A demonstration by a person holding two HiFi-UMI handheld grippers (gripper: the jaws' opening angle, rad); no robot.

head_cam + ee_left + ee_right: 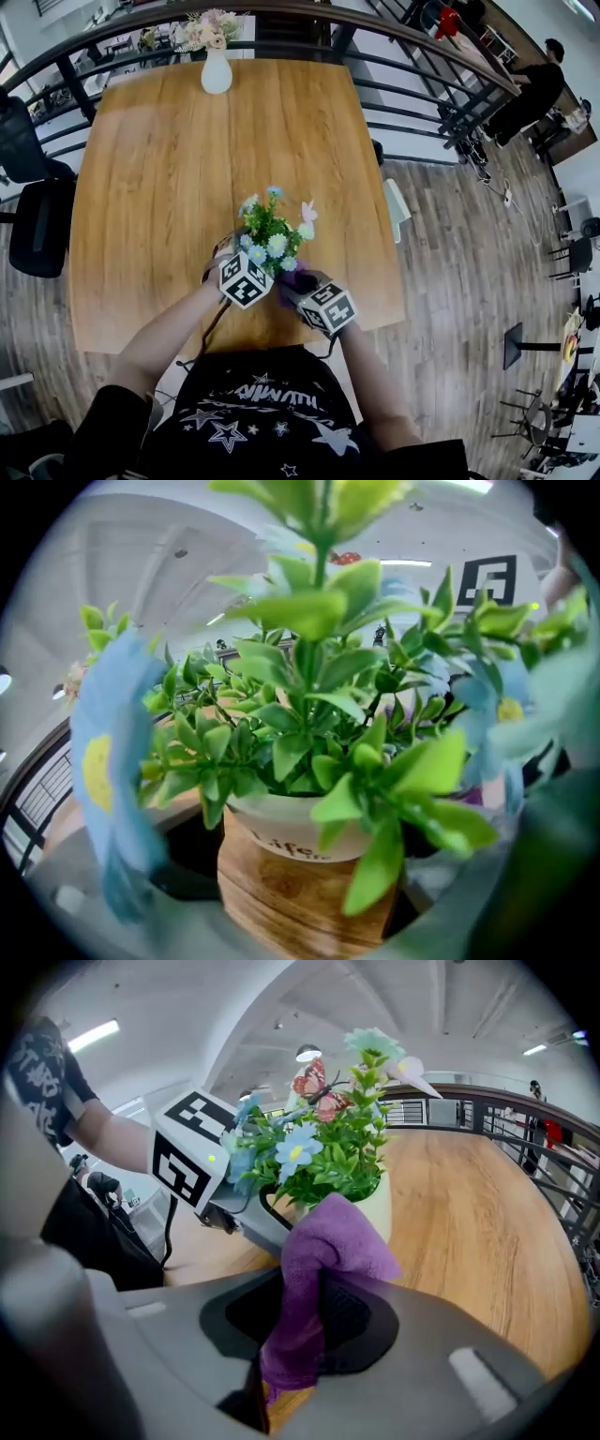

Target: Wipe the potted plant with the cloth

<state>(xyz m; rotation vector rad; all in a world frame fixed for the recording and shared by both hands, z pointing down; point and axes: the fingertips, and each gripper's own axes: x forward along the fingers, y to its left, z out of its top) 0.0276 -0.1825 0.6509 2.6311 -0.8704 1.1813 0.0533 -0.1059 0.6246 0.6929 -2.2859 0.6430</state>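
Observation:
The potted plant [272, 234] stands near the front edge of the wooden table [169, 159]. It has green leaves, pale blue flowers and a pot [300, 874] that is white above and wood below. My left gripper [246, 272] is shut on the pot from the left, with its dark pads on either side of it. My right gripper [309, 1326] is shut on a purple cloth [323, 1251]. The cloth's bunched top rests against the white side of the pot [389, 1213], below the leaves. In the head view the cloth [298, 279] shows between the two marker cubes.
A white vase with pink flowers [217, 67] stands at the table's far edge. Black chairs [37, 225] are at the left. A dark railing [422, 56] runs behind the table, and a person in black [530, 89] stands beyond it.

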